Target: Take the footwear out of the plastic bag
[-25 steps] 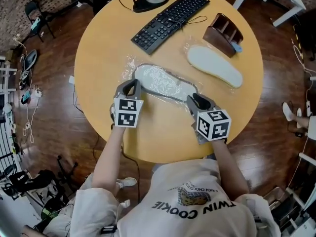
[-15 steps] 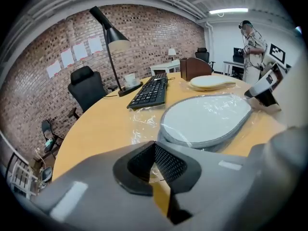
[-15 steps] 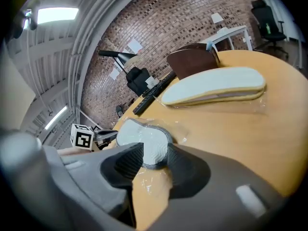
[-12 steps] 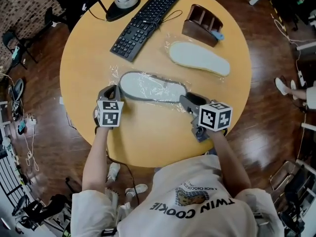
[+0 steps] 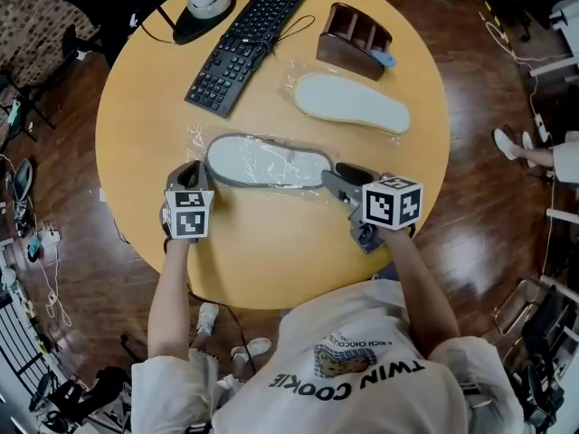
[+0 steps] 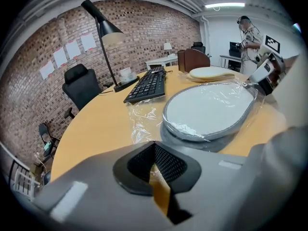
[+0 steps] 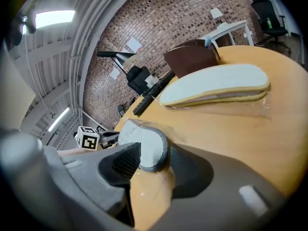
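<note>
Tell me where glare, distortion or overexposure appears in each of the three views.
Head view: even light and sharp, with white glare on the bag. Left gripper view: strong fisheye that bends the brick wall, dark corners, and glints on the bag's wrinkles. Right gripper view: the same fisheye, the ceiling light blown out to white, and the table edge curved.

Surfaces on the bench [image 5: 271,251]
The plastic bag [image 6: 143,119] is clear, crinkled and glossy round a slipper [image 5: 262,161] of quilted white cloth with a matt grey rim; the bench top is smooth, tan, wood-look; the keyboard [image 5: 246,42] is matt black plastic.
</note>
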Demonstrator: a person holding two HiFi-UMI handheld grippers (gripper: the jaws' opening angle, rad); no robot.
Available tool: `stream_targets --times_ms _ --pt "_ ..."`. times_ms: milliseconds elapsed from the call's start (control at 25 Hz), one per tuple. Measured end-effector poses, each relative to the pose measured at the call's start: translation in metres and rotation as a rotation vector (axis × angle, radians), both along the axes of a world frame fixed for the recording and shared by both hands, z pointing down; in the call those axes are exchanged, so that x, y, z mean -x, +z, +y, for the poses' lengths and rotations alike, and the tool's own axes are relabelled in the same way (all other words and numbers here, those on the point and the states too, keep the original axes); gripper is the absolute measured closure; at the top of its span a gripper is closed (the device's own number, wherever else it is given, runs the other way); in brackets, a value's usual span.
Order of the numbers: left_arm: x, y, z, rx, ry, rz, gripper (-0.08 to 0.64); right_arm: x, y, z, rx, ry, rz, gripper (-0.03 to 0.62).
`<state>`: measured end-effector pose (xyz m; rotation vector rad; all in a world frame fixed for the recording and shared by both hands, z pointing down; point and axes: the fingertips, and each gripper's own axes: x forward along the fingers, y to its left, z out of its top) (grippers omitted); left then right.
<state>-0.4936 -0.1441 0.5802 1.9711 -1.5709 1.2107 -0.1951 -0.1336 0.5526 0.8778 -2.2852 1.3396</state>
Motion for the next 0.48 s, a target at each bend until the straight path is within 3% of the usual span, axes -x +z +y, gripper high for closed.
stream_targets --times_ms 480 --pt "0.001 -0.001 -0.001 0.001 -0.005 0.031 0.558 0.013 0.013 -0.008 0.065 -0.191 0.023 0.393"
